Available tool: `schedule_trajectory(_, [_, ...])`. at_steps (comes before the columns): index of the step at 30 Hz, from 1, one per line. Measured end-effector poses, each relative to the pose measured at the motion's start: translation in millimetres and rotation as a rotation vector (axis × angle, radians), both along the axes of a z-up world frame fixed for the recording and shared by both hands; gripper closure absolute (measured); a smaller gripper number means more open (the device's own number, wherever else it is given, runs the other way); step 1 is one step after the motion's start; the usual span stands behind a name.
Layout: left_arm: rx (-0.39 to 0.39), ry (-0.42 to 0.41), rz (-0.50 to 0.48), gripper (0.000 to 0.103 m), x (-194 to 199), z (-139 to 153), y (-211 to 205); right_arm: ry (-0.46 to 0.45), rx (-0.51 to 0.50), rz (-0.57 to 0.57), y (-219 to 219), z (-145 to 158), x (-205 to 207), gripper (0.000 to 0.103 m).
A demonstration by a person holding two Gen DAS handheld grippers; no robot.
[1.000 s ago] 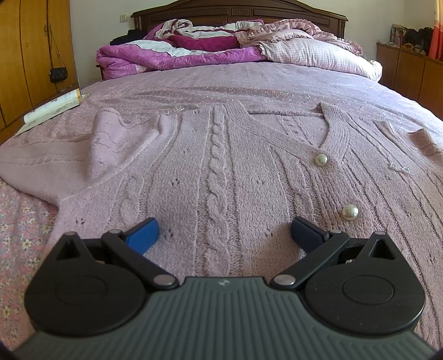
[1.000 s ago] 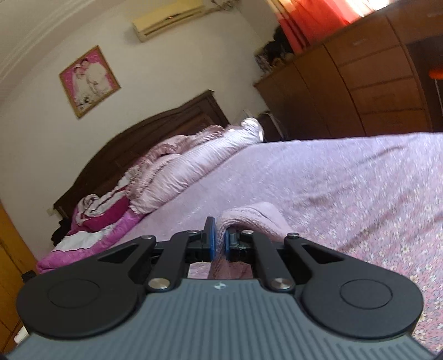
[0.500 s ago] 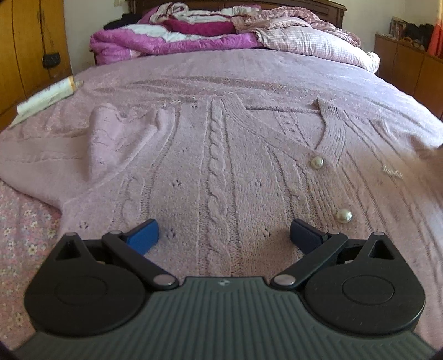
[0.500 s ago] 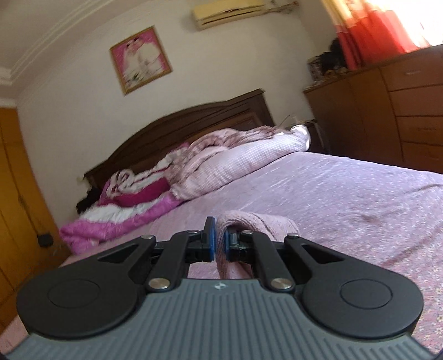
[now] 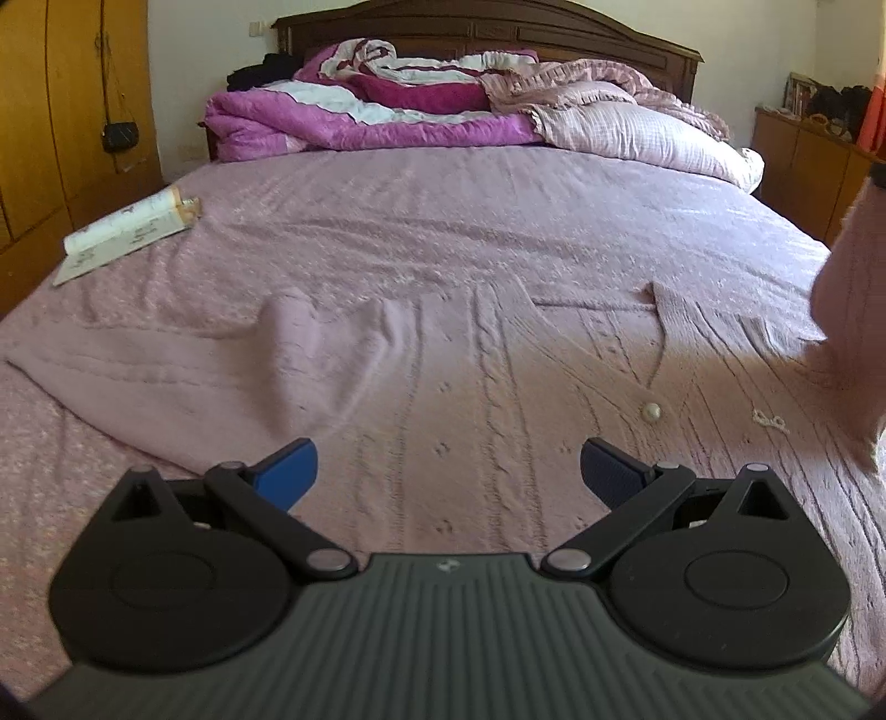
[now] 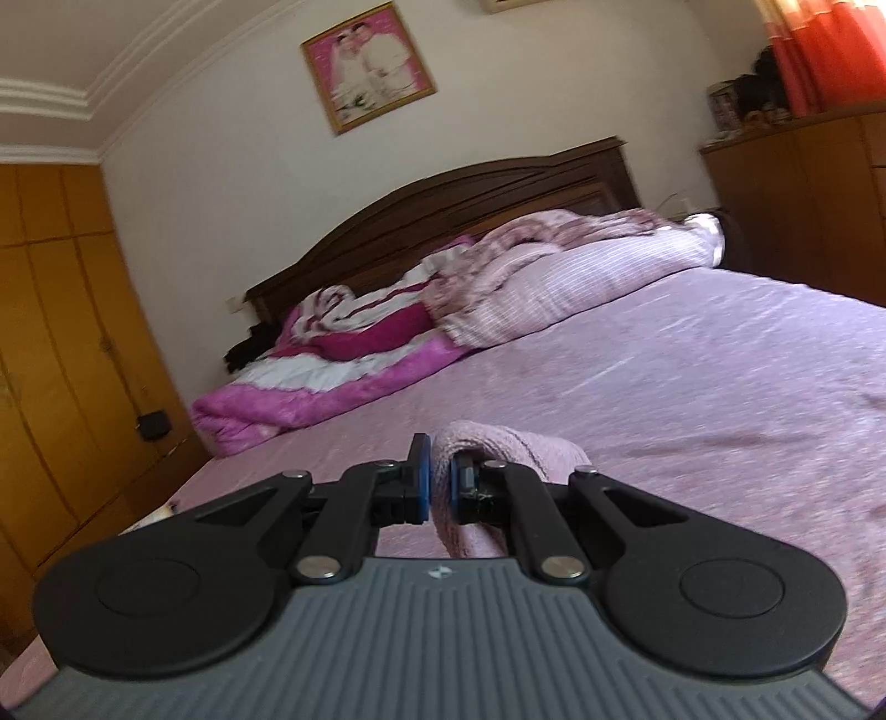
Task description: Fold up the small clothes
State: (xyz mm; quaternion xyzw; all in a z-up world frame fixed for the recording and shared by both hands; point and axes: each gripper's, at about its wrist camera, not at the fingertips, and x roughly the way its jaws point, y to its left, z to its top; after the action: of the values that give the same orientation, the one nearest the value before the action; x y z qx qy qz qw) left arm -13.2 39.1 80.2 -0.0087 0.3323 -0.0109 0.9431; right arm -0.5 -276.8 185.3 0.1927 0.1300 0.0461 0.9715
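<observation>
Dark wooden headboard (image 5: pixel 487 27), framed portrait (image 6: pixel 368 66), orange wardrobe (image 6: pixel 61 354), red curtain (image 6: pixel 825 50), daylight

Pale pink cable-knit cardigan (image 5: pixel 470 399) with pearl buttons, spread flat on bed, right sleeve (image 6: pixel 487 448) lifted

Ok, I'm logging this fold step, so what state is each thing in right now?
Left gripper: open, holding nothing, above the cardigan.
Right gripper: shut on a fold of the cardigan, lifted.
Cardigan: spread flat on the bed, one side raised at the right edge.
Pearl button: fastened, as far as it shows.
Duvet: bunched at the headboard.
</observation>
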Motion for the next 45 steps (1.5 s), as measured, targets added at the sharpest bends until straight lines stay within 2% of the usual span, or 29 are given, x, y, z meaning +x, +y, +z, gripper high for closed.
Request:
schedule_trajectory(8, [0.007,-0.013,0.010,0.000,-9.7,5.4,16.2,0.034,-0.070,0.083,82.1,-12.3,14.4,0.096])
schedule_trajectory(16, [-0.003,-0.007,0.035,0.000,-15.1,0.2,27.0,0.139,-0.124,0.178,141.8,-64.7,27.4,0.096])
schedule_trajectory(22, [-0.012,0.004,0.049,0.000,-17.0,-6.7,33.2,0.231,-0.144,0.237,166.4,-107.6,35.4,0.096])
schedule_trajectory(28, [-0.013,0.018,0.054,0.000,-17.2,-11.5,35.6,0.308,-0.111,0.264,177.4,-137.8,43.1,0.095])
schedule_trajectory(30, [-0.012,0.017,0.056,0.000,-18.0,-11.7,35.6,0.333,-0.085,0.276,178.2,-144.0,45.1,0.088])
schedule_trajectory(33, [-0.018,0.017,0.060,0.000,-19.0,-11.6,35.7,0.357,-0.043,0.303,176.2,-148.8,47.1,0.062])
schedule_trajectory(35, [-0.020,0.020,0.057,0.000,-19.0,-11.5,34.6,0.353,0.004,0.328,174.9,-149.9,44.1,0.039])
schedule_trajectory(38, [-0.015,0.017,0.051,0.000,-19.4,-11.0,32.8,0.351,0.058,0.340,171.4,-143.6,36.3,0.022])
schedule_trajectory(41, [-0.013,0.015,0.047,0.000,-20.1,-11.2,30.2,0.361,0.085,0.348,167.9,-135.1,25.2,0.012])
schedule_trajectory(45, [-0.007,0.016,0.045,0.000,-19.9,-11.2,27.2,0.376,0.030,0.325,161.2,-125.7,5.8,0.009])
